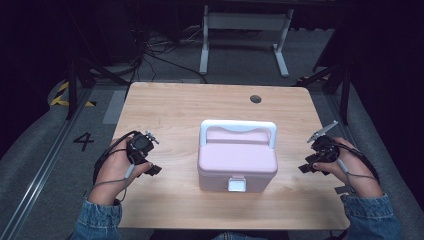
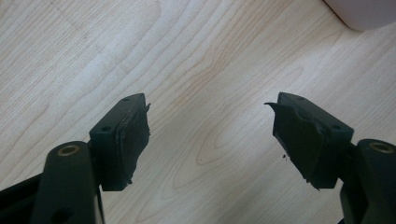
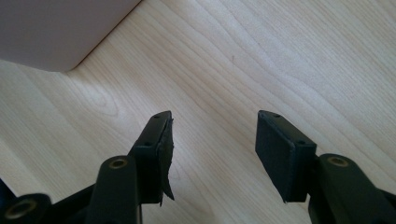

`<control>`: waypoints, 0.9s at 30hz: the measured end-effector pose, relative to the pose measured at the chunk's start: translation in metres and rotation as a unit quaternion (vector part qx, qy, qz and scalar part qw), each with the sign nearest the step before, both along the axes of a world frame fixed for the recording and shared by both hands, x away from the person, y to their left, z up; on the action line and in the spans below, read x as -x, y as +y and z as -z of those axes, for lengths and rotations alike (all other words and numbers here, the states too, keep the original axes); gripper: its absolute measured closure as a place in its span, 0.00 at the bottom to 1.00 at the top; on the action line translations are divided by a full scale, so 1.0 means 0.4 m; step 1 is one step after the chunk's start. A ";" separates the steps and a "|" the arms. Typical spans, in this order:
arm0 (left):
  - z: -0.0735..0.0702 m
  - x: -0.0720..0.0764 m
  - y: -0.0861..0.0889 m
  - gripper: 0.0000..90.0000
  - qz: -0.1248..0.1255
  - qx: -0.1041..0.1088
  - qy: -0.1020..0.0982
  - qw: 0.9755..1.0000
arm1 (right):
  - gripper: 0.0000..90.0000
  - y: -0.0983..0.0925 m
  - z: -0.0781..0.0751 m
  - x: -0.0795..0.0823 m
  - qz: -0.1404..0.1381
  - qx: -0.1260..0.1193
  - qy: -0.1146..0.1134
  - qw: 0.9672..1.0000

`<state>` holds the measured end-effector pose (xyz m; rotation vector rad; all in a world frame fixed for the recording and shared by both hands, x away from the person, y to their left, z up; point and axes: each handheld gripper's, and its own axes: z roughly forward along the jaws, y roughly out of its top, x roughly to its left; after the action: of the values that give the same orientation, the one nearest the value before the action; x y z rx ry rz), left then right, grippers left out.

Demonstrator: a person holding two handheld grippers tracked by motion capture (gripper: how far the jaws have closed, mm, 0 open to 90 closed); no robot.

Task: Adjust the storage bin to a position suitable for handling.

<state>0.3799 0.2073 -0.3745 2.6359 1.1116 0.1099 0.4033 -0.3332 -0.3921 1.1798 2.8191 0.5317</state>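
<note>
Bare table (image 1: 170, 107) around central box (image 1: 237, 159)

Left claw (image 1: 154, 170) and right claw (image 1: 303, 168) agape, empty, well apart.

high cam overhead; gripper cams close, sharing table (image 1: 165, 107).

Surface: light wood-grain table (image 1: 170, 107), rounded corners, small dark round hole (image 1: 255, 99) near far edge.
On it: pink lidded box (image 1: 237, 162), white handle (image 1: 238, 128) and front latch (image 1: 237, 184), set around the middle.
</note>
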 end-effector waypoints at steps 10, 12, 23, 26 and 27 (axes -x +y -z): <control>0.005 -0.004 -0.006 0.31 0.016 0.004 -0.012 1.000 | 0.51 0.001 0.005 0.000 0.010 0.001 0.006 1.000; -0.001 -0.004 -0.002 0.29 0.006 0.004 -0.025 1.000 | 0.51 0.003 0.006 -0.001 0.010 -0.001 0.006 1.000; -0.036 -0.011 -0.007 0.34 0.000 0.059 -0.037 0.998 | 0.50 0.003 0.001 0.017 0.000 -0.014 -0.007 1.000; -0.044 -0.012 -0.016 0.34 0.003 0.068 -0.040 0.997 | 0.50 0.001 0.001 0.021 0.001 -0.014 -0.010 1.000; -0.052 -0.013 -0.019 0.34 0.010 0.071 -0.044 0.996 | 0.50 0.000 0.002 0.024 0.002 -0.016 -0.009 1.000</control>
<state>0.3853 0.1995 -0.3539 2.4907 1.0257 0.1371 0.3939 -0.3330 -0.3930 1.1799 2.8035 0.5854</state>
